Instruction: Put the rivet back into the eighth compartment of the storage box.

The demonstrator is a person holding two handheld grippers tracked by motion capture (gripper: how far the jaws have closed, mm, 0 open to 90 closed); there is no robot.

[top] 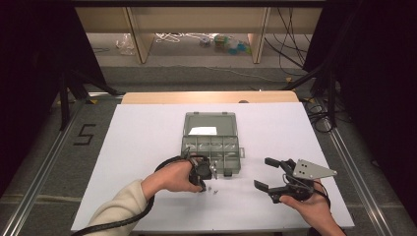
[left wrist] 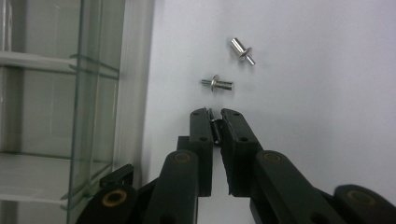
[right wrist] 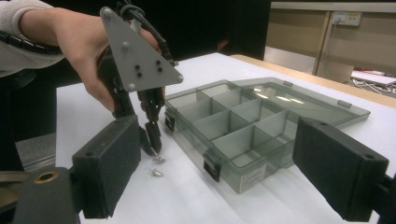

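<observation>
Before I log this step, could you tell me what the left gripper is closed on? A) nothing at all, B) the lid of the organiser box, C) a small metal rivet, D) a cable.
C: in the left gripper view, the left gripper pinches a small metal rivet between its jaw tips, with two loose rivets on the white table beyond.

We are seeing a small silver rivet (left wrist: 215, 127) standing pinched upright in the left gripper (left wrist: 215, 114); two more rivets (left wrist: 217, 84) are lying on their sides on the white worktop (left wrist: 303, 93) just beside it, near the open compartment box (right wrist: 243, 126).
</observation>
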